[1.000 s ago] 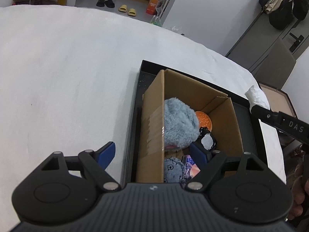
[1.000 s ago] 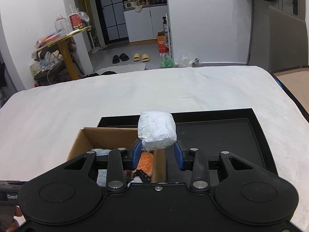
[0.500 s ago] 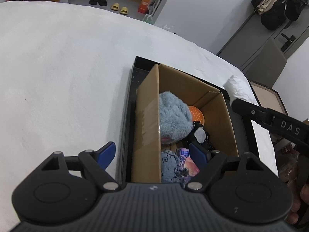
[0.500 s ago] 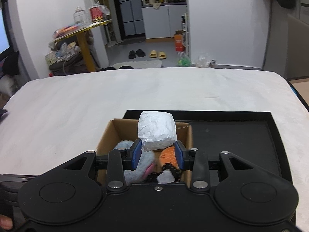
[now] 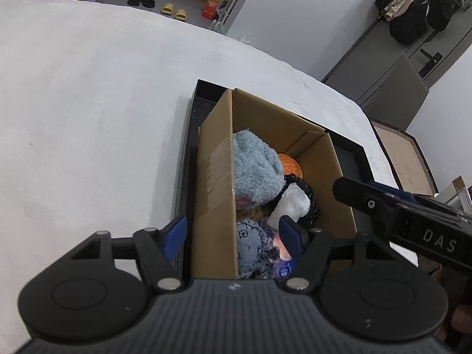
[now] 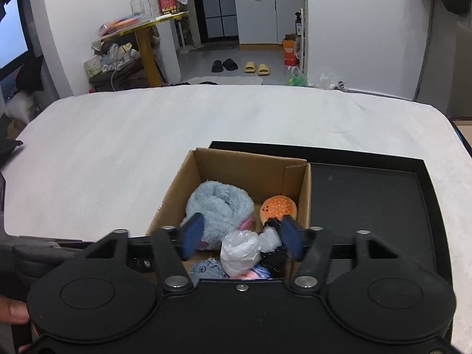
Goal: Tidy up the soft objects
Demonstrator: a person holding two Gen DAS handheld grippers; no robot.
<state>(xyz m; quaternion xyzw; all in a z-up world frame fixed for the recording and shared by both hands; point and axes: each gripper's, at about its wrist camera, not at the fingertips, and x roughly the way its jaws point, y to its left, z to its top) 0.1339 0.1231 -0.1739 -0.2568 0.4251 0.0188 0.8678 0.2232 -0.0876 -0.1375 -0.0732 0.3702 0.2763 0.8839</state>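
Note:
An open cardboard box point(image 6: 250, 162) stands in a black tray point(image 6: 368, 200) on the white bed. Inside lie a fluffy blue plush point(image 6: 218, 203), an orange spotted plush point(image 6: 277, 208), a small blue plush point(image 6: 206, 268), a black item and a white plastic-wrapped bundle point(image 6: 240, 252). My right gripper point(image 6: 240, 237) is open above the box, the white bundle lying loose below its fingers. My left gripper point(image 5: 233, 234) is open, its fingers straddling the box's near-left wall point(image 5: 215, 194). The white bundle point(image 5: 292, 202) also shows in the left wrist view, on the other toys.
The right half of the tray point(image 6: 368, 206) holds nothing. The white bed point(image 5: 88, 118) spreads left and behind. A yellow table point(image 6: 144, 29), slippers point(image 6: 256, 67) and a grey cabinet point(image 5: 392, 82) stand beyond the bed.
My right gripper moved left over the box and opened; the white bundle dropped from its fingers into the box. My left gripper stayed open at the box's wall.

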